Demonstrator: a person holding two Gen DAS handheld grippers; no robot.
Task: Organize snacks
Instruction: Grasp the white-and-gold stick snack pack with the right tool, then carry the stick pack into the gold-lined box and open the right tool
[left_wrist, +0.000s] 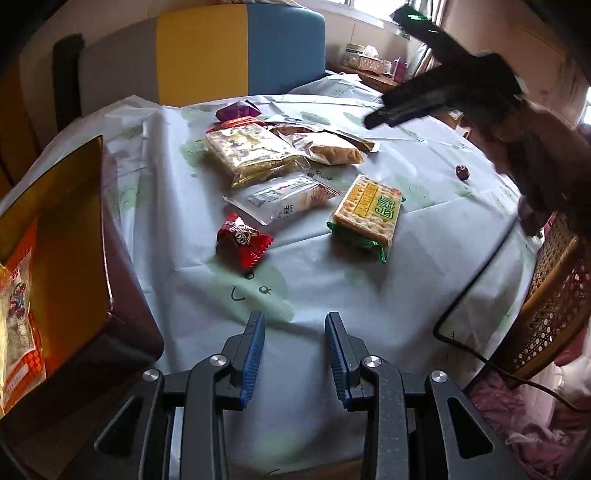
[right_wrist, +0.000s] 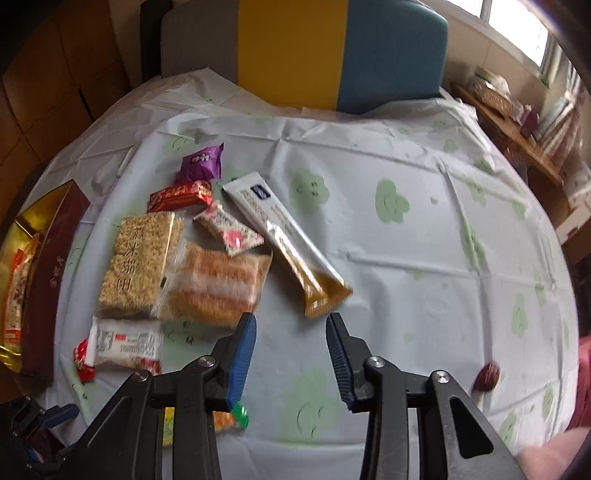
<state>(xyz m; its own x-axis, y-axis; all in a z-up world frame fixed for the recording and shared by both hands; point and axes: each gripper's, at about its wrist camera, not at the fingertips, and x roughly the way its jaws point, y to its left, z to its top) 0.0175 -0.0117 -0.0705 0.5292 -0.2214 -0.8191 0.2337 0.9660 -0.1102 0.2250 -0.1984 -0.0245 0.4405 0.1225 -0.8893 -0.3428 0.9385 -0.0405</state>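
Observation:
Snack packets lie on a pale tablecloth (left_wrist: 369, 314). In the left wrist view there is a red candy packet (left_wrist: 242, 240), a green-and-yellow cracker pack (left_wrist: 367, 214), a white packet (left_wrist: 282, 197) and a clear rice-cracker pack (left_wrist: 251, 155). My left gripper (left_wrist: 295, 315) hovers open near the front of them, holding nothing. My right gripper (right_wrist: 291, 317) is also open over bare cloth. A blurred orange pack (right_wrist: 218, 284) lies just left of it and a long white-and-gold stick (right_wrist: 284, 243) just ahead. A gold-lined box (left_wrist: 55, 221) at the left holds one orange packet (left_wrist: 18, 306).
A dark red date (right_wrist: 487, 376) lies alone at the right. A purple packet (right_wrist: 201, 164) and a red one (right_wrist: 181, 195) sit farther back. A yellow-and-blue chair back (right_wrist: 332, 55) stands behind the table, a cane chair (left_wrist: 554, 295) and a black cable (left_wrist: 480, 266) to the right.

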